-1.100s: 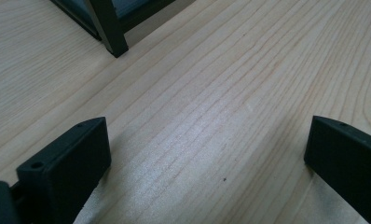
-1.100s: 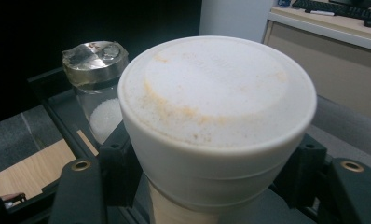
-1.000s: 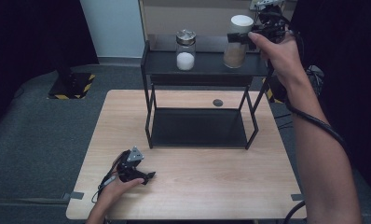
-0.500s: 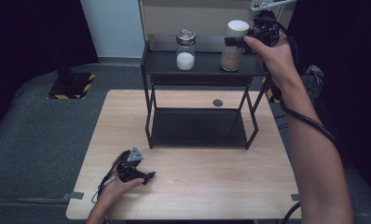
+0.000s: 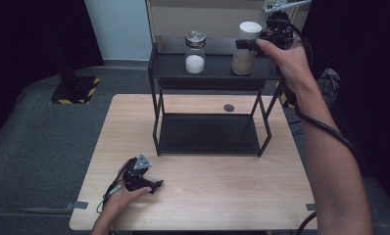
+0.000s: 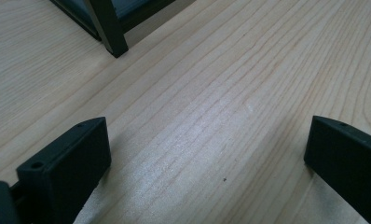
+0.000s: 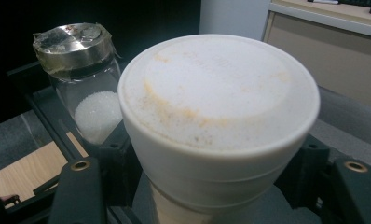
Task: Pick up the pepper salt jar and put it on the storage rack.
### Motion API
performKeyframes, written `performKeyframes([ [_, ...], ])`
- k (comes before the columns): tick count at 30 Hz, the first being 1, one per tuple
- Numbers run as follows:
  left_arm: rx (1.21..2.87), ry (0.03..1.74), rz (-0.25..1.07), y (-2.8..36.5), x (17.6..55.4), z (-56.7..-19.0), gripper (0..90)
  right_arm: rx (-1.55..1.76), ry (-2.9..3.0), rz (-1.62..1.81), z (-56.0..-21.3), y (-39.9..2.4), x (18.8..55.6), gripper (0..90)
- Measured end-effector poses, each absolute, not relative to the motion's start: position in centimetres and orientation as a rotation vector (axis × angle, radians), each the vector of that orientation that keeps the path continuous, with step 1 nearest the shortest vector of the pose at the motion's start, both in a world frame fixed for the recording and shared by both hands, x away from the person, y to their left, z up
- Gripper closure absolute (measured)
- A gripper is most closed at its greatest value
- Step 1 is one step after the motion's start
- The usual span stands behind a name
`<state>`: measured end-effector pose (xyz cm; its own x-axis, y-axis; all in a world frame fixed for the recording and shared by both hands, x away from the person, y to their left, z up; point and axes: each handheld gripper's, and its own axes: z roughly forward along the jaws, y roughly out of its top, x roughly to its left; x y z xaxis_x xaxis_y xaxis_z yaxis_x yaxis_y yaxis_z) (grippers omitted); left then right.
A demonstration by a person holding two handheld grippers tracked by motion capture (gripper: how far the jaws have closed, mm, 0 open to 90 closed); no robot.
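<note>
- The high view looks forward and down over the wooden table (image 5: pixel 222 196) and black rack (image 5: pixel 207 73).
- The left gripper view skims that tabletop closely.
- The right gripper view sits close against the rack's white-lidded jar (image 7: pixel 218 116).

Light falls evenly from above on the pale wooden desk (image 5: pixel 222 196); surroundings sink into darkness. The nearby white plastic lid (image 7: pixel 218 100) looks slightly soft, perhaps out of focus.

the right gripper (image 5: pixel 254 44) clasps the white-lidded jar (image 5: pixel 246 49) on the black shelf (image 5: pixel 212 73) beside a second jar (image 5: pixel 195 53).
</note>
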<state>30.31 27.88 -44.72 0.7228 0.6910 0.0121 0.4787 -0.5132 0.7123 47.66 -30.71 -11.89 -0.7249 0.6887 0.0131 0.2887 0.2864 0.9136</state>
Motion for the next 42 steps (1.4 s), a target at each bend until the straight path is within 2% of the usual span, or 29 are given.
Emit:
performKeyframes([
  [4, 2.213, 0.881, 0.385, 27.9, 30.3, -44.7, 0.0, 0.874, 2.179, 1.422, -11.8, -30.7, 47.7, 28.7],
  [6, 2.213, 0.882, 0.385, 27.9, 30.3, -44.7, 0.0, 0.873, 2.186, 1.389, -11.5, -30.5, 47.5, 20.8],
  [14, 2.21, 0.885, 0.386, 27.8, 30.3, -44.7, 0.0, 0.828, 2.172, 1.308, -11.5, -31.0, 45.5, 6.6],
  [23, 2.209, 0.886, 0.386, 27.8, 30.2, -44.7, 0.0, 0.821, 2.147, 1.313, -11.7, -32.1, 43.3, 5.3],
  [42, 2.207, 0.892, 0.389, 27.8, 30.1, -44.8, 0.0, 0.807, 2.159, 1.278, -11.4, -31.2, 39.8, 4.9],
])
